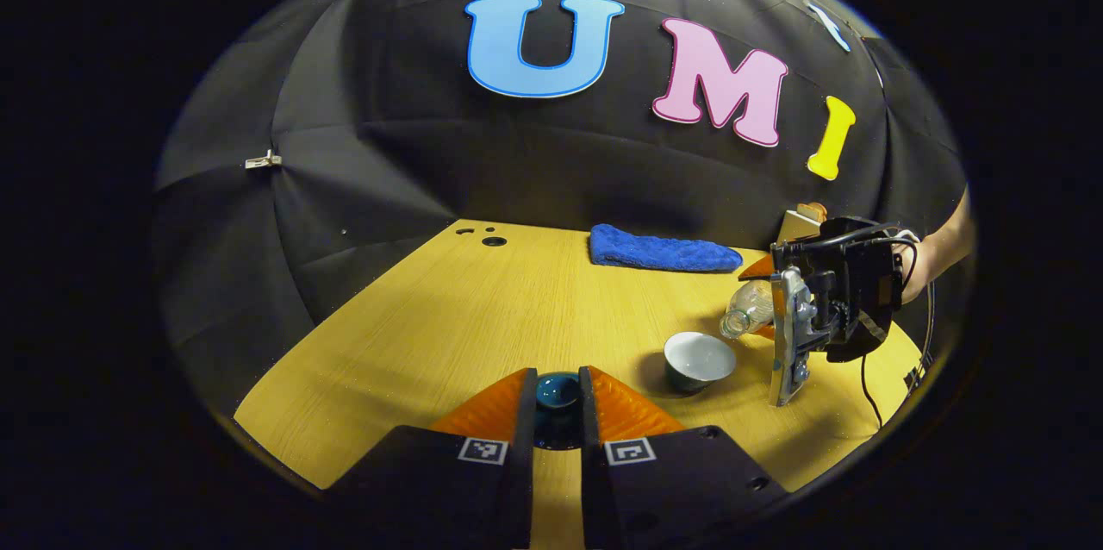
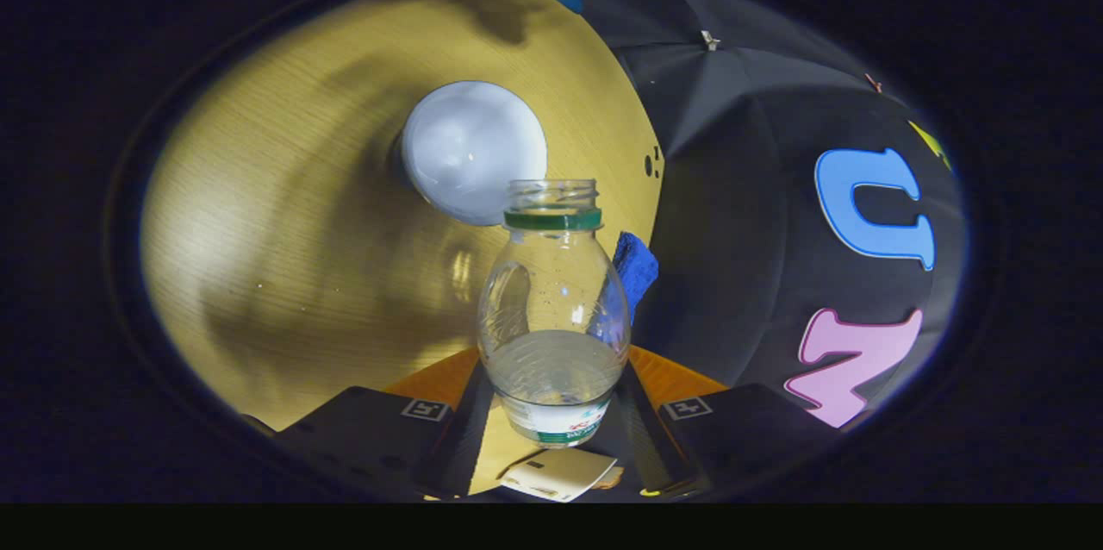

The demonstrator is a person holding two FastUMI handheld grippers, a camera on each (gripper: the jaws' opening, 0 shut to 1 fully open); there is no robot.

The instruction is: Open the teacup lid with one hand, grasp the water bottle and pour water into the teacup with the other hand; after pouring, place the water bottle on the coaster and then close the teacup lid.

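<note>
My left gripper (image 1: 557,379) is shut on the dark teacup lid (image 1: 557,397), holding it just above the table's near edge. The open teacup (image 1: 698,358), pale inside, stands to its right. My right gripper (image 1: 760,300) is shut on the clear water bottle (image 1: 743,315), tilted with its uncapped mouth just above and right of the cup's rim. In the right gripper view, the right gripper (image 2: 556,365) clamps the bottle (image 2: 553,300) near its label. Water lies in the bottle's lower part, and its mouth points at the teacup (image 2: 472,149). I see no stream.
A folded blue towel (image 1: 663,250) lies at the back of the wooden table (image 1: 482,317), against the black wall. A pale square card (image 2: 560,472) lies below the bottle's base. A person's forearm (image 1: 944,244) reaches in from the right.
</note>
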